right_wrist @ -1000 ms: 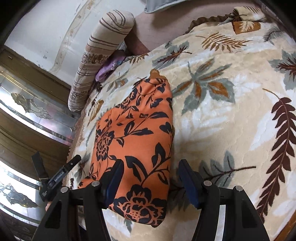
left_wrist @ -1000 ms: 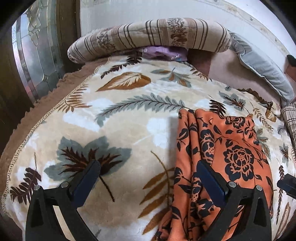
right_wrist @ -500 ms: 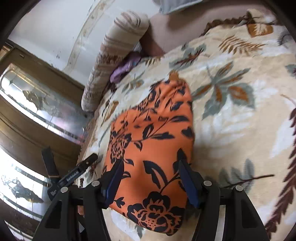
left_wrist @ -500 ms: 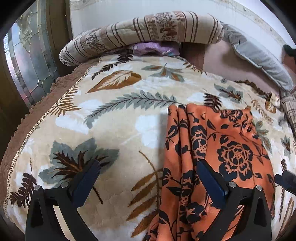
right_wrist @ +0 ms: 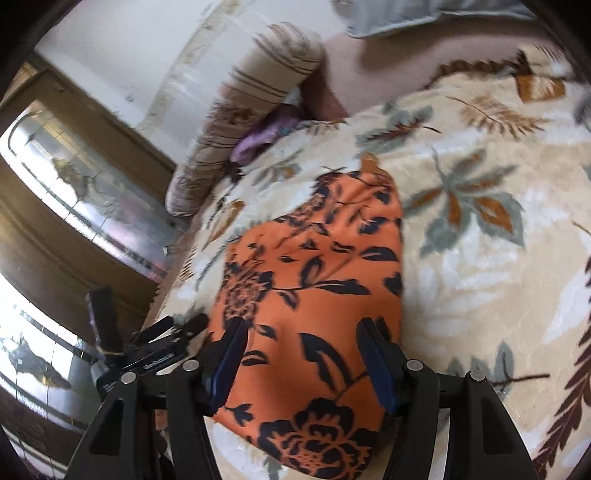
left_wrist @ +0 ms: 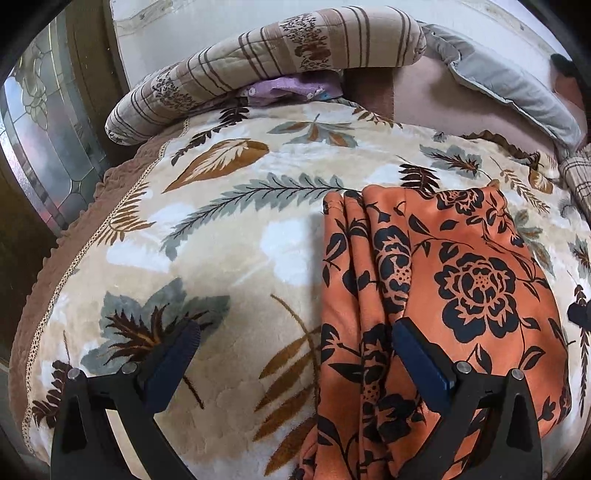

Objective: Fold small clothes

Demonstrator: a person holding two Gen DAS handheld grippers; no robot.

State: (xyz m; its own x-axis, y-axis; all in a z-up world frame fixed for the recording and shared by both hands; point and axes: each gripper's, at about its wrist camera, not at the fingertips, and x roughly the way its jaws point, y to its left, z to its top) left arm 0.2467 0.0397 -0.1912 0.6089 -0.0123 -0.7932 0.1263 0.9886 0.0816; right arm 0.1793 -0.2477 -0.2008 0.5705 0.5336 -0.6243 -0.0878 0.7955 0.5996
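While both grippers hover over the bed:
Cloth: orange flowered garment lies folded on the leaf-print blanket.
Left gripper: spread wide, straddling the garment's pleated left edge.
Right gripper: spread apart above the garment's near end, holding nothing.

Leaf-patterned blanket on bed, striped bolster, white wall, leaded-glass door
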